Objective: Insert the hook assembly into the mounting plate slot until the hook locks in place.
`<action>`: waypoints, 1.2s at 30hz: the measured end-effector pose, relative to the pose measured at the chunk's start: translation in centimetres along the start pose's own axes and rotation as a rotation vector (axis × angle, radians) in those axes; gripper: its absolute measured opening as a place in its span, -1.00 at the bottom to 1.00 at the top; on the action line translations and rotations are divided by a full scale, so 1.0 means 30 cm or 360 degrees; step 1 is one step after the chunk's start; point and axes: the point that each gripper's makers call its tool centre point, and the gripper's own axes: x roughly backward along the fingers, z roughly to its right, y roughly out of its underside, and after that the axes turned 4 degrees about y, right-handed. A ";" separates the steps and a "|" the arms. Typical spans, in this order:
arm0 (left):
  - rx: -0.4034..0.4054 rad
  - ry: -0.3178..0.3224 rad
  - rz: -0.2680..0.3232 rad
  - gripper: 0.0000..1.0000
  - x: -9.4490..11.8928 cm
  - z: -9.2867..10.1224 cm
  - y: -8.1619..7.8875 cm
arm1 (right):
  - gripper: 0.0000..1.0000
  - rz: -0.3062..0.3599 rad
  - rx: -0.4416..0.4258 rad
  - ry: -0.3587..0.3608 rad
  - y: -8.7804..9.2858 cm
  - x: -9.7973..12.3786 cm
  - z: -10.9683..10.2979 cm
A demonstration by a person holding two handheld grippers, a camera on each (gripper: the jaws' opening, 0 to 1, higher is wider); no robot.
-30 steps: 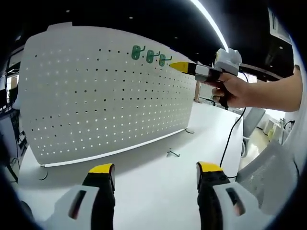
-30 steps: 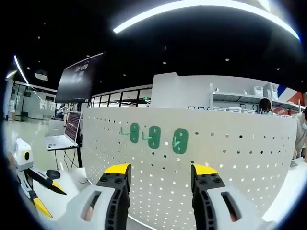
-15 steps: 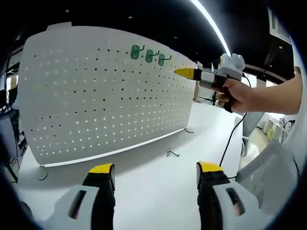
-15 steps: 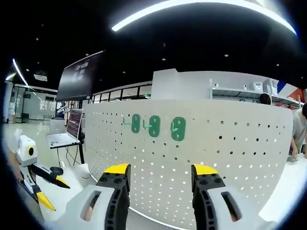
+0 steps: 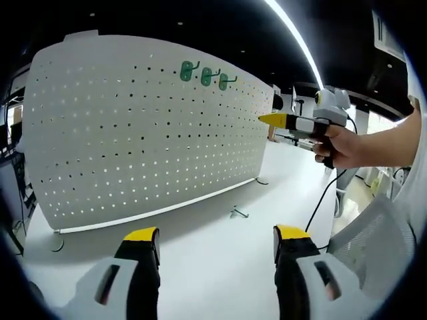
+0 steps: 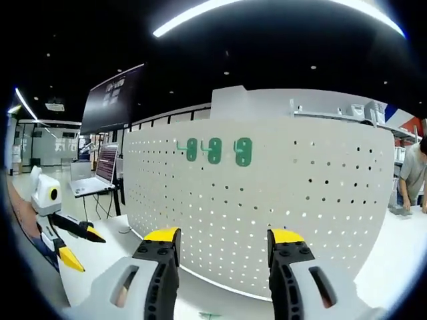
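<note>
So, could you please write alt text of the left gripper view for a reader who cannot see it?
A white pegboard stands on a white table, with three green hooks mounted near its top edge. The right gripper, held in a hand, points toward the board, and the left gripper is open and empty below.

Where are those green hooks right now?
In the left gripper view, three green hooks sit in a row near the top of the white pegboard, above the table.

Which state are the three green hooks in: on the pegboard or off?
On. All three green hooks sit in a row near the top of the upright white pegboard; right gripper is apart, empty.
</note>
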 end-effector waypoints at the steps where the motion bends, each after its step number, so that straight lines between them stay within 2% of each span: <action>1: -0.0001 0.0000 0.0000 0.43 0.001 -0.001 -0.001 | 0.02 -0.0009 -0.0002 -0.0001 0.008 0.007 -0.001; 36: 0.0004 -0.0004 -0.0011 0.45 0.004 -0.007 0.019 | 0.08 -0.0251 -0.0074 -0.0036 0.229 0.180 -0.024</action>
